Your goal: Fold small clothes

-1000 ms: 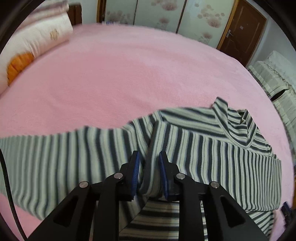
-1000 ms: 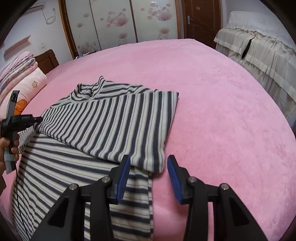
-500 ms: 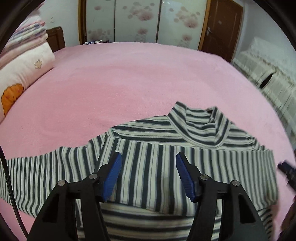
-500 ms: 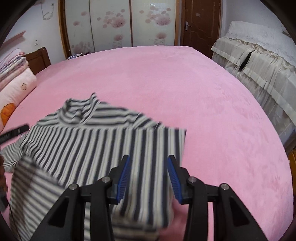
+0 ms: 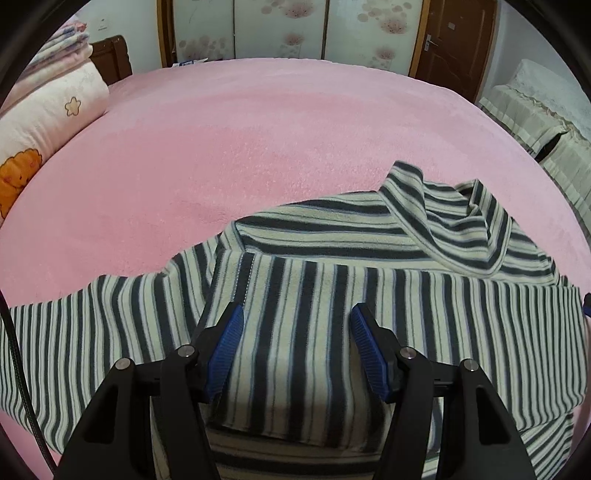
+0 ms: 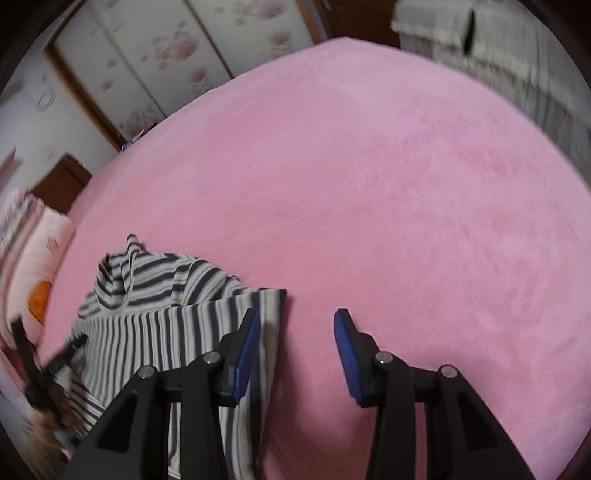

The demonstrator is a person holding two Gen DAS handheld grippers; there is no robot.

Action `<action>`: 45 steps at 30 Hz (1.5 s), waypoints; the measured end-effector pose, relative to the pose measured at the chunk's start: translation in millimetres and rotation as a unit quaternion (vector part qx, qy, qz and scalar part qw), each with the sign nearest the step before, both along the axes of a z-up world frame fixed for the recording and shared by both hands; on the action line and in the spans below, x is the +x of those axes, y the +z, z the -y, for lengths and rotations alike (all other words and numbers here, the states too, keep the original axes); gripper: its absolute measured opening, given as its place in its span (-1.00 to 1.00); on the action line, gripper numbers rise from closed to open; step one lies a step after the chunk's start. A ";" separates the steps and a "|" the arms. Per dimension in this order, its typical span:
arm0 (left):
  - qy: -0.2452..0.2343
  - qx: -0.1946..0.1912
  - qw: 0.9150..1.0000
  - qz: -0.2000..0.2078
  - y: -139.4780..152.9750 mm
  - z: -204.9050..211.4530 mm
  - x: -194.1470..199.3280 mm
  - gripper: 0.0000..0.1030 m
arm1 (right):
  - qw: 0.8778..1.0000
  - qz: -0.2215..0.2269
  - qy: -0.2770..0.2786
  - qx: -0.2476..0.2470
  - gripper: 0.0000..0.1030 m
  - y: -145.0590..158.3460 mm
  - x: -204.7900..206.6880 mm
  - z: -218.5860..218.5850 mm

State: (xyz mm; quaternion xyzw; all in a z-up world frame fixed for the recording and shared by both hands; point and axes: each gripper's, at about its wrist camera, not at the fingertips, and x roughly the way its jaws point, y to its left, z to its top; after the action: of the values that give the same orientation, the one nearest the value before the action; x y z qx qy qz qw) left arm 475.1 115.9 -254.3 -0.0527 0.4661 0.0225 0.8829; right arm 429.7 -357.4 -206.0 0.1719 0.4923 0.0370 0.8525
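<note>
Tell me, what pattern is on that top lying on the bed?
Dark grey and cream stripes on the top, clearest in the left wrist view.

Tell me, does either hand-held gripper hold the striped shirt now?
No. The left hand-held gripper and right hand-held gripper are open above the striped shirt.

Pink bedspread (image 5: 229, 147), cartoon-print pillow (image 5: 40, 125) at its left, floral wardrobe doors (image 5: 280, 29) and brown door (image 5: 450, 37) behind.
</note>
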 end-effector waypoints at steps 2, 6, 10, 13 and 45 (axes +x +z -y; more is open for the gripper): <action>-0.003 0.006 1.000 0.000 0.7 0.9 -1.3 0.15 | 1.000 -0.006 -0.003 0.015 -0.19 -5.8 4.9 0.7; -0.004 0.003 1.000 -0.001 0.4 0.7 -1.6 0.15 | 0.999 -0.018 -0.008 0.044 -0.19 -17.4 19.1 -3.2; -0.004 0.003 1.000 -0.001 -1.6 0.0 -1.3 0.16 | 0.996 -0.027 0.003 0.079 -0.87 -22.8 28.0 -8.4; -0.006 0.006 1.000 -0.002 -3.6 0.4 -0.4 0.17 | 0.999 -0.010 0.012 0.039 -0.90 -14.2 22.7 -20.9; -0.032 0.005 0.999 0.029 14.9 12.2 -69.7 0.42 | 0.996 -0.004 0.068 -0.049 -0.38 -6.5 -115.3 -58.5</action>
State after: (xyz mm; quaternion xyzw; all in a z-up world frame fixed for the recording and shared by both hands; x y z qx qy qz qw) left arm 405.3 103.8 -239.4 -0.0345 0.4415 -0.0050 0.8966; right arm 314.4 -298.8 -212.5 0.0963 0.5077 0.0705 0.8532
